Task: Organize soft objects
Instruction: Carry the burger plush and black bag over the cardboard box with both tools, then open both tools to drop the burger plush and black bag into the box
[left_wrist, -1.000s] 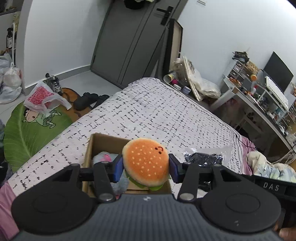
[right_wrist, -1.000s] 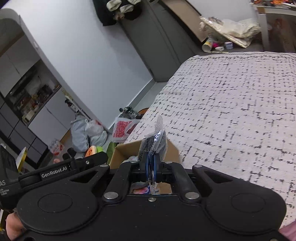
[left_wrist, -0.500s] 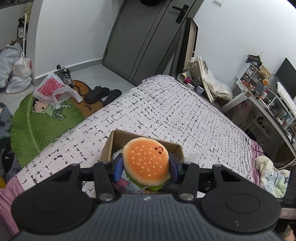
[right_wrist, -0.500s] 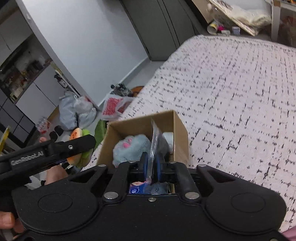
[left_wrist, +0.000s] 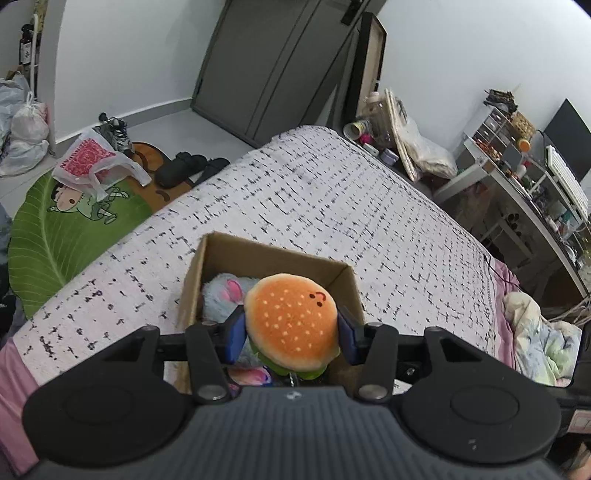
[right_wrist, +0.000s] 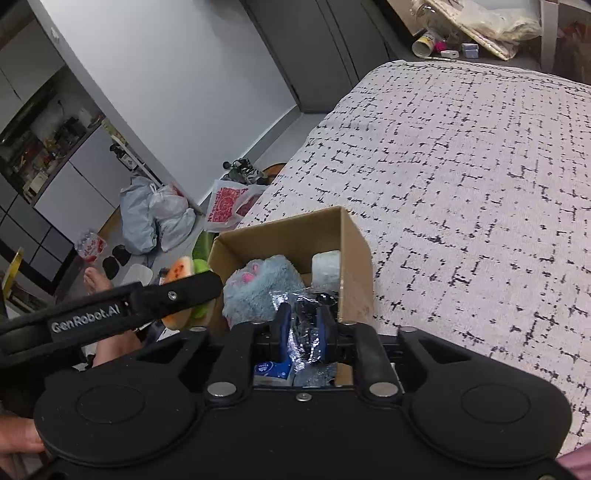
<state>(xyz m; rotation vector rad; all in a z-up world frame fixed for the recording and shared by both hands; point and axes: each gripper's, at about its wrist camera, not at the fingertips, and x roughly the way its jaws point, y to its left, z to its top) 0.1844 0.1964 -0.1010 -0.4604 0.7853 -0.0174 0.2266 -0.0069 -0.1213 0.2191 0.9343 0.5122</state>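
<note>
My left gripper (left_wrist: 291, 330) is shut on an orange hamburger plush (left_wrist: 291, 325) and holds it over the near side of an open cardboard box (left_wrist: 266, 254) on the bed. A blue-grey plush with pink ears (left_wrist: 221, 295) lies inside the box. In the right wrist view my right gripper (right_wrist: 303, 332) is over the box (right_wrist: 354, 236) with its jaws a little apart. A clear plastic bag of dark items (right_wrist: 306, 325) lies loose between them, low in the box beside the blue-grey plush (right_wrist: 258, 288). The left gripper's arm (right_wrist: 133, 306) crosses at the left.
The bed with a white black-flecked cover (left_wrist: 332, 192) stretches ahead. A green leaf rug (left_wrist: 55, 229), plastic bags (left_wrist: 88, 158) and slippers (left_wrist: 188, 166) lie on the floor at left. A cluttered desk (left_wrist: 535, 184) stands at right. A white roll (right_wrist: 325, 266) sits in the box.
Both grippers moved over the box. The right gripper lowered the plastic bag into the box and its jaws parted. The left gripper still holds the hamburger plush.
</note>
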